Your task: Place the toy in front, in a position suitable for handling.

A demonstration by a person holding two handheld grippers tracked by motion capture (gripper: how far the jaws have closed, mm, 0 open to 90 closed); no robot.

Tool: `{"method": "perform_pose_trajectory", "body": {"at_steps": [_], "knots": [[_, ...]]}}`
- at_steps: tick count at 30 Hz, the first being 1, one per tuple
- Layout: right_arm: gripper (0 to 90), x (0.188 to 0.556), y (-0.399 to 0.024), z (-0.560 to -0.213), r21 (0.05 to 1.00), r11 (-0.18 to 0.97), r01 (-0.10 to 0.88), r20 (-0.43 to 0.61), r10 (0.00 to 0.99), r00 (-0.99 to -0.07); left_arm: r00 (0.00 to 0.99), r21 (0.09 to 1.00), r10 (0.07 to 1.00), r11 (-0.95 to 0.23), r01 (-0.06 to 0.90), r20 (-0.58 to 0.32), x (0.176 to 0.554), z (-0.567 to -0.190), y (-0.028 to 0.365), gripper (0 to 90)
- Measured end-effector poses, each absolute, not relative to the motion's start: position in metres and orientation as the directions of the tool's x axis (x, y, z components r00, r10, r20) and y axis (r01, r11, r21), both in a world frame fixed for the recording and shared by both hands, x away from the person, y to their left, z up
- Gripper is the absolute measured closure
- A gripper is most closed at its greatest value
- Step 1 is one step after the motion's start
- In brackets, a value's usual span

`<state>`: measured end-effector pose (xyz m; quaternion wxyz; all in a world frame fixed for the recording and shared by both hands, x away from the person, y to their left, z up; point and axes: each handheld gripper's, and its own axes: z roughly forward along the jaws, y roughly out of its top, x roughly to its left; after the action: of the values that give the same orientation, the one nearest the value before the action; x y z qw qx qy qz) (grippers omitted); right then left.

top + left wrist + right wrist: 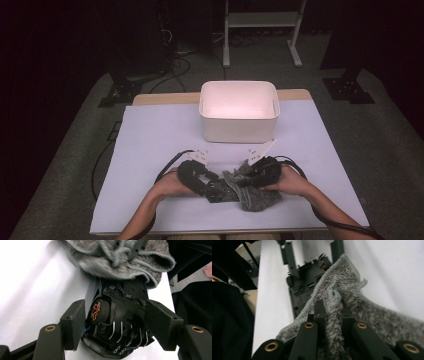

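Note:
A black toy car (125,297) with a gold-rimmed wheel (98,311) lies belly-up on the white table near the front edge. My left gripper (116,315) is shut on it, one pad on each side of its body. A fuzzy grey cloth (120,257) covers the car's far end. My right gripper (333,308) is shut on a bunched fold of that cloth (374,320), with the car (304,285) just beyond. In the high view the left gripper (212,187) and the right gripper (246,176) meet over the car (220,192) and the cloth (257,199).
A white rectangular bin (239,131) stands open at the table's back middle, with nothing seen inside. The white table sheet (150,145) runs bare to the left and right of the hands. Cables trail from both grippers past the front edge.

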<state>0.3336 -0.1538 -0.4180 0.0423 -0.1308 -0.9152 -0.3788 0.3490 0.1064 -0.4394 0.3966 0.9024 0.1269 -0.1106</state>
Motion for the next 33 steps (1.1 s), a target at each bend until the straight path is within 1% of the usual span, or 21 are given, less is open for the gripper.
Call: {"method": "perform_pose_trajectory", "body": {"at_steps": [2,5,6,8,9,10,16,19,23,29,33], "knots": [[80.2,0.328,-0.156,-0.421,0.685,0.675,0.273,0.186,0.2,-0.962,0.936,0.662,0.162,-0.67,0.336,-0.311,0.349,-0.441,0.104,25.7],[80.7,0.321,-0.157,-0.424,0.683,0.683,0.258,0.182,0.183,-0.966,0.913,0.634,0.2,-0.666,0.394,-0.357,0.353,-0.443,0.104,19.8],[80.9,0.319,-0.157,-0.424,0.68,0.687,0.254,0.179,0.181,-0.967,0.901,0.621,0.21,-0.664,0.416,-0.38,0.354,-0.445,0.104,19.1],[81.1,0.316,-0.157,-0.424,0.681,0.69,0.246,0.175,0.174,-0.969,0.881,0.602,0.224,-0.659,0.451,-0.416,0.355,-0.447,0.103,19.3],[81.1,0.314,-0.157,-0.425,0.681,0.69,0.245,0.175,0.172,-0.97,0.876,0.594,0.21,-0.664,0.454,-0.434,0.356,-0.447,0.104,21.7],[81.1,0.313,-0.157,-0.425,0.683,0.69,0.24,0.172,0.167,-0.971,0.869,0.586,0.214,-0.664,0.465,-0.446,0.357,-0.447,0.103,26.3],[80.9,0.312,-0.156,-0.424,0.678,0.697,0.232,0.162,0.166,-0.973,0.865,0.565,0.22,-0.68,0.468,-0.452,0.358,-0.445,0.101,27.0],[80.8,0.313,-0.156,-0.423,0.687,0.689,0.232,0.157,0.171,-0.973,0.885,0.593,0.197,-0.678,0.434,-0.422,0.355,-0.444,0.102,27.3],[80.6,0.318,-0.157,-0.416,0.707,0.663,0.248,0.162,0.189,-0.968,0.93,0.635,0.161,-0.69,0.346,-0.331,0.346,-0.439,0.102,27.8],[80.5,0.33,-0.153,-0.4,0.711,0.664,0.231,0.141,0.187,-0.972,0.974,0.646,0.136,-0.73,0.224,-0.184,0.329,-0.429,0.097,28.3],[80.5,0.336,-0.15,-0.395,0.71,0.661,0.242,0.156,0.187,-0.97,0.989,0.652,0.112,-0.744,0.147,-0.095,0.32,-0.425,0.097,28.6]]}}
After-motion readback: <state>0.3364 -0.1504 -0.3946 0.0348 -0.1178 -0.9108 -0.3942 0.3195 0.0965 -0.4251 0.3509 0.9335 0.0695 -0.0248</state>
